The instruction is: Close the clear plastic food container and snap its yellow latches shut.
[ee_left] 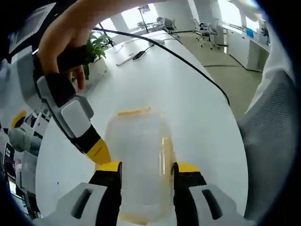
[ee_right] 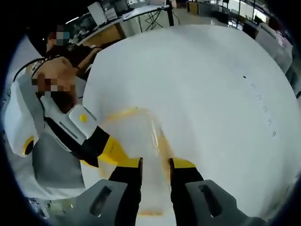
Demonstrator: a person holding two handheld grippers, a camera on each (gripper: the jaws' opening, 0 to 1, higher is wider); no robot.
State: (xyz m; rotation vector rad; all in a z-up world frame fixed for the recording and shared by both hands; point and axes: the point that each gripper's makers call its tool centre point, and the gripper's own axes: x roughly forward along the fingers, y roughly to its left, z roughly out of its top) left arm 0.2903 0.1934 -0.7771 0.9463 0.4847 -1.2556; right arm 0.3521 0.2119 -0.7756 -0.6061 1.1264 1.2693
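Because the clear plastic food container [ee_left: 138,160] looks light and slippery, both half-open grippers, left [ee_left: 147,167] and right [ee_right: 155,163], should push its yellow latches [ee_left: 134,112].

Container [ee_left: 138,155] clear, faintly frosted plastic; table [ee_left: 188,103] smooth, matt white.

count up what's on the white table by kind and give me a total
Container: 1
Cable: 1
Dark item at the cable's far end: 1
Potted plant: 1
Total: 4
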